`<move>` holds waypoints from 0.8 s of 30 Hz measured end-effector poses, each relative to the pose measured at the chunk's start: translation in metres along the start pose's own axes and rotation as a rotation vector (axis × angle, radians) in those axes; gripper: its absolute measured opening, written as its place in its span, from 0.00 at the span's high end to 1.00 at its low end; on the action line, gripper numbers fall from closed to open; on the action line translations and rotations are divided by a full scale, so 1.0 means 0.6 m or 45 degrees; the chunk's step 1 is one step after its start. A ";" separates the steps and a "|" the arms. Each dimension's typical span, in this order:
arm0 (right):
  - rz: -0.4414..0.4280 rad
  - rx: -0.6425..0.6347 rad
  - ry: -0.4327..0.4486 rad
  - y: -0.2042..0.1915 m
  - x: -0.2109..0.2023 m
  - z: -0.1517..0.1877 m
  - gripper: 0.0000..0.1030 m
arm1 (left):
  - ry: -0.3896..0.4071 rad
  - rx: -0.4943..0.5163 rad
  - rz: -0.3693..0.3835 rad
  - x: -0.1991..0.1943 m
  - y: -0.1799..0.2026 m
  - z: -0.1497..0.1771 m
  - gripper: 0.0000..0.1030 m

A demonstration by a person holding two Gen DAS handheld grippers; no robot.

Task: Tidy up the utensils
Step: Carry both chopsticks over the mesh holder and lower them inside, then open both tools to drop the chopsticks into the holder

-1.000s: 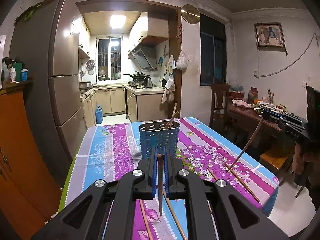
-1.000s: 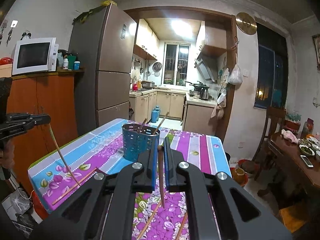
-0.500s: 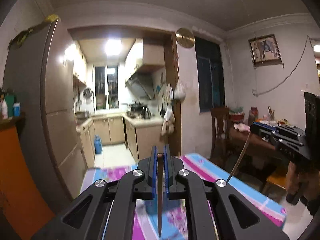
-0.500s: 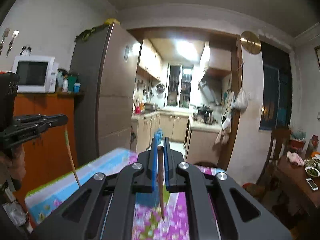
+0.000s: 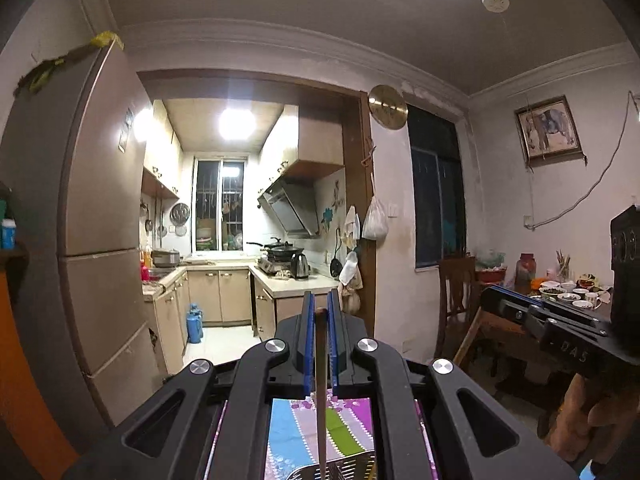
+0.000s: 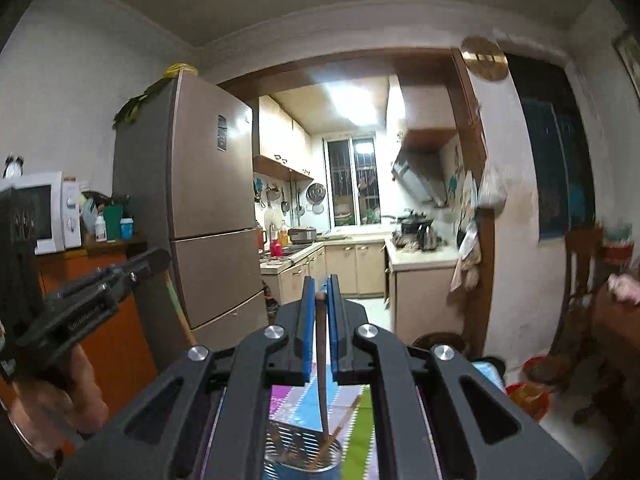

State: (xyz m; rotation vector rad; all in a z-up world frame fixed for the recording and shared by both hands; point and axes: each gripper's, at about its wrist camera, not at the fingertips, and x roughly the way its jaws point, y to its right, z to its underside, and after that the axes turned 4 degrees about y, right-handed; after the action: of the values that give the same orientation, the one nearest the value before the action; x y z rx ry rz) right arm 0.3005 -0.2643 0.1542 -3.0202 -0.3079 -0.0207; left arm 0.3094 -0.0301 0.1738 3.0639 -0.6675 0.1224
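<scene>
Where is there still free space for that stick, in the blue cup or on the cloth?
Bare striped tablecloth shows just behind the blue holder. The holder itself is crowded: a leaning chopstick on its right, darker sticks on its left. The gap between them, where the held chopstick in the right gripper points, looks free.

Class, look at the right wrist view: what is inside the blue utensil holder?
Inside the utensil holder stand several wooden chopsticks. The chopstick gripped by the right claw reaches down into it. The holder's bottom is cut off, so nothing deeper shows.
</scene>
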 end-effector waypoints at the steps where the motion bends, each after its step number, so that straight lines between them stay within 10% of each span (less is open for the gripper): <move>1: -0.005 0.023 -0.019 0.003 0.014 0.011 0.95 | -0.026 -0.020 0.005 0.015 -0.003 0.017 0.93; 19: 0.047 0.075 -0.248 -0.009 0.086 0.177 0.94 | -0.242 0.026 -0.079 0.075 -0.016 0.235 0.92; 24: 0.078 0.061 -0.189 -0.003 0.053 0.146 0.68 | -0.201 0.027 -0.106 0.050 -0.028 0.213 0.92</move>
State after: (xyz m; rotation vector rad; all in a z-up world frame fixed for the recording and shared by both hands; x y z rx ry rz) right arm 0.3315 -0.2470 0.0682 -2.9873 -0.2249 0.2138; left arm 0.3531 -0.0298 0.0487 3.1399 -0.5455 -0.1145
